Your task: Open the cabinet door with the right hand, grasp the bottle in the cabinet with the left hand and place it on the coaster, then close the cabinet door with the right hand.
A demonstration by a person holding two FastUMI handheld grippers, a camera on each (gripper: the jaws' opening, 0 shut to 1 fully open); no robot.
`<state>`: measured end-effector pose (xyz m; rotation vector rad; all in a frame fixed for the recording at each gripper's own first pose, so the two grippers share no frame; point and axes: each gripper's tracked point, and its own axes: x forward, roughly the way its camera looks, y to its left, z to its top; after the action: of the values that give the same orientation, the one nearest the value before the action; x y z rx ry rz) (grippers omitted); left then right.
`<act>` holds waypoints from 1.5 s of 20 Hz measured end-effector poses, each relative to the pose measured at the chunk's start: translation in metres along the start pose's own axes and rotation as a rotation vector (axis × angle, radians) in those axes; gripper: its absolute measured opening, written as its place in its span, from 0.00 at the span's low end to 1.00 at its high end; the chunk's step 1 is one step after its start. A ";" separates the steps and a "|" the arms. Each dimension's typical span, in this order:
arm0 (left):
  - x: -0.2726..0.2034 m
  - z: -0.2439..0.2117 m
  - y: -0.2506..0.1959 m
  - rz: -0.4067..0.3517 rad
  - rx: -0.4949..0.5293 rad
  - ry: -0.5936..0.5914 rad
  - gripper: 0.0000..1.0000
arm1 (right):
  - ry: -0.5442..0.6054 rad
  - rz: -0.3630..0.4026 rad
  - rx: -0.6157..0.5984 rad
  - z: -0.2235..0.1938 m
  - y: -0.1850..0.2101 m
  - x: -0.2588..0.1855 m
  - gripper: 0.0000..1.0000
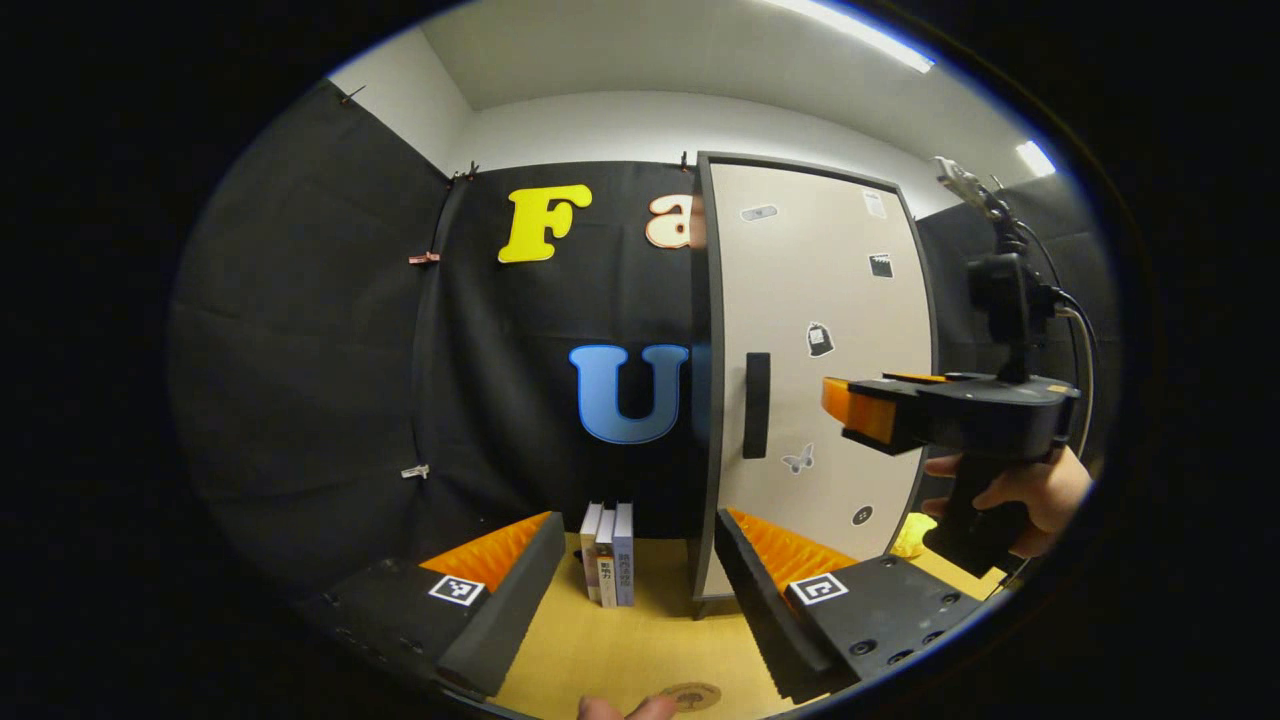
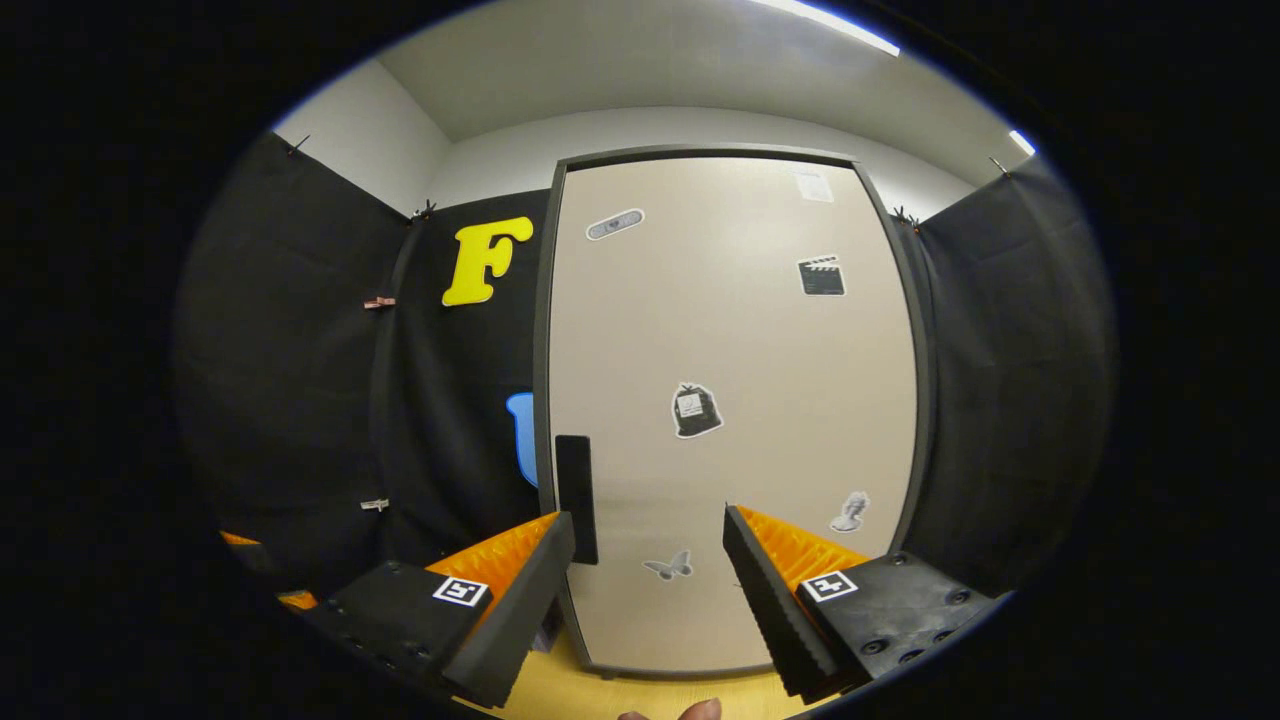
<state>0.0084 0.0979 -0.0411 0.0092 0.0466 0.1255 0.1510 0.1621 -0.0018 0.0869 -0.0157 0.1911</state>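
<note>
Cabinet door [image 2: 730, 400] closed, handle [image 2: 575, 495] untouched | right tongs [image 2: 650, 590] open, facing it | left tongs [image 1: 630, 590] open over desk [image 1: 640, 650], empty.

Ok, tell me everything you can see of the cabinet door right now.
The cabinet door is a tall, flat beige panel in a dark grey frame, smooth like laminate. It looks shut, flush in the frame. A dark upright bar handle sits near its left edge, about mid-height. Small stickers are scattered over the face, among them a butterfly low down. The cabinet stands upright on the yellowish tabletop, with books to its left. The right gripper faces it, fingers apart; nothing seems to touch the door.
</note>
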 end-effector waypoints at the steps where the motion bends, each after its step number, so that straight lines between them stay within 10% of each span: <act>1: 0.002 -0.003 0.004 0.007 0.001 0.004 0.95 | 0.004 0.004 0.006 -0.003 0.006 0.012 0.97; 11: 0.006 -0.019 0.031 0.045 -0.026 0.030 0.95 | 0.060 -0.028 -0.017 -0.049 0.041 0.092 0.96; 20: -0.002 -0.025 0.042 0.068 -0.051 0.038 0.95 | 0.138 -0.057 0.013 -0.064 0.044 0.107 0.24; 30: -0.018 -0.011 0.019 0.048 -0.030 0.009 0.95 | 0.167 0.106 0.056 -0.047 0.059 0.057 0.18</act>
<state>-0.0122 0.1144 -0.0506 -0.0202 0.0536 0.1743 0.1963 0.2349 -0.0422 0.1257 0.1515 0.3046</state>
